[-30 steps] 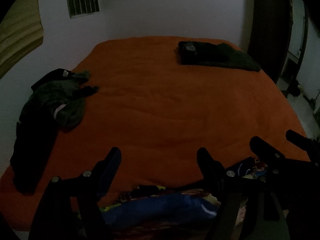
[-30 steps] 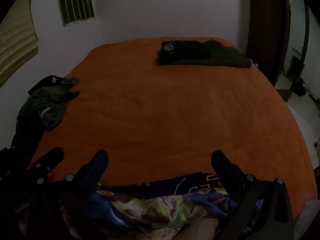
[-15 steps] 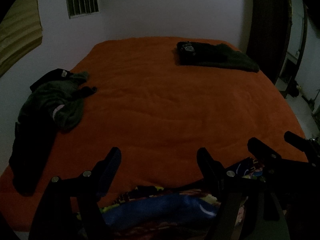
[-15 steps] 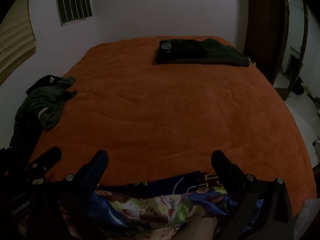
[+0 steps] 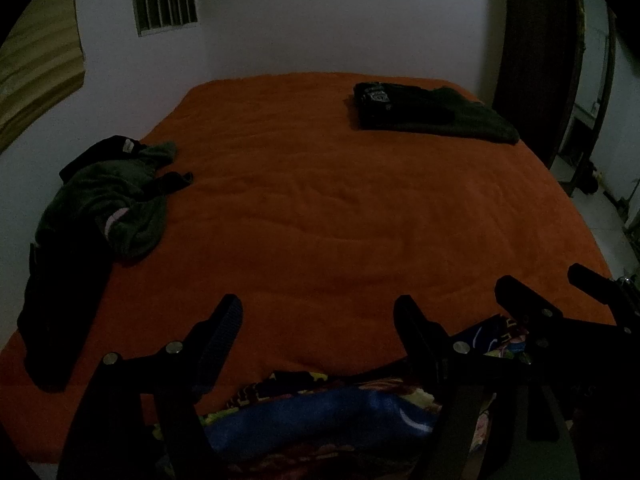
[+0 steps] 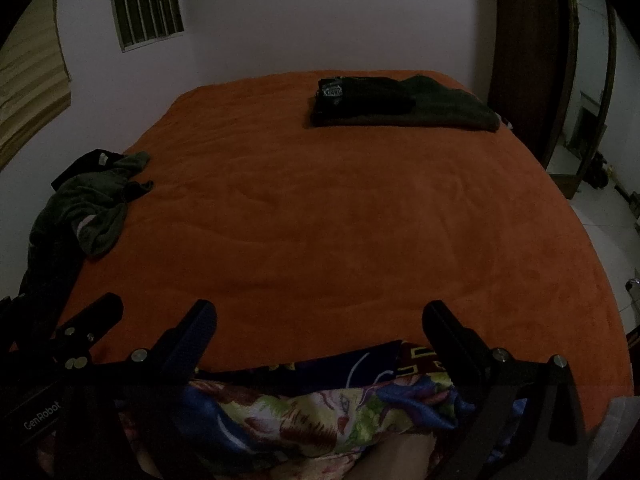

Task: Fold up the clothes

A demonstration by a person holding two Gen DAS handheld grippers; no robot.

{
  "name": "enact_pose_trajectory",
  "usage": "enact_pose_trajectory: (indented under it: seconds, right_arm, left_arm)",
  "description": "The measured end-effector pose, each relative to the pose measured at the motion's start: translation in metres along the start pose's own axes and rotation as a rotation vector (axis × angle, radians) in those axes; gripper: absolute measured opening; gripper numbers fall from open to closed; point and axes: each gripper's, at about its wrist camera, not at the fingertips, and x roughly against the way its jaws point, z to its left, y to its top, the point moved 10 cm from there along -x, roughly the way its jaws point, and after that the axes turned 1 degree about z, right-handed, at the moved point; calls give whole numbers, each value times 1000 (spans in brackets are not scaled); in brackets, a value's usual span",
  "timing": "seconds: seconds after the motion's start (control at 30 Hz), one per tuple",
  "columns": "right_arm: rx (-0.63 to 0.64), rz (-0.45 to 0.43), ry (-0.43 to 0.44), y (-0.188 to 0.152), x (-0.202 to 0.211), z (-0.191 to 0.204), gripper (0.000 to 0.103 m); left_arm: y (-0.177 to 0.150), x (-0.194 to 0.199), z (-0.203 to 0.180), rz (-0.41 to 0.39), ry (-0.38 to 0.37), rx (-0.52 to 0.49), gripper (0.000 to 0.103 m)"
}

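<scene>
**Both Grippers Open Above the Near Edge of the Bed; No Garment Gripped**

The bed [image 5: 340,208], covered by an orange blanket, fills both views and appears to serve as the folding surface. Its middle lies bare, which leaves room to spread a garment flat.

Two groups of dark clothes lie well apart. The folded stack [image 5: 428,114] rests squared at the far right corner, probably finished work placed clear of the middle. The unfolded heap [image 5: 100,208] lies crumpled along the left edge, one part draped over the side; it is judged to be the remaining work.

A colourful printed fabric [image 6: 320,408] shows below the near edge, under both grippers. Whether it belongs to the task cannot be told.

The left gripper [image 5: 320,320] has its jaws spread wide with nothing between the pads. The right gripper [image 6: 320,320] likewise stands wide and empty. Both point forward and down over the bed, side by side.
</scene>
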Motion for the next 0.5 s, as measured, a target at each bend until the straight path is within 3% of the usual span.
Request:
enact_pose_trajectory:
  seconds: [0.5]
  right_arm:
    - [0,5,2,0,-2,0,103]
  left_arm:
    - [-1,-2,0,11,-2,8,79]
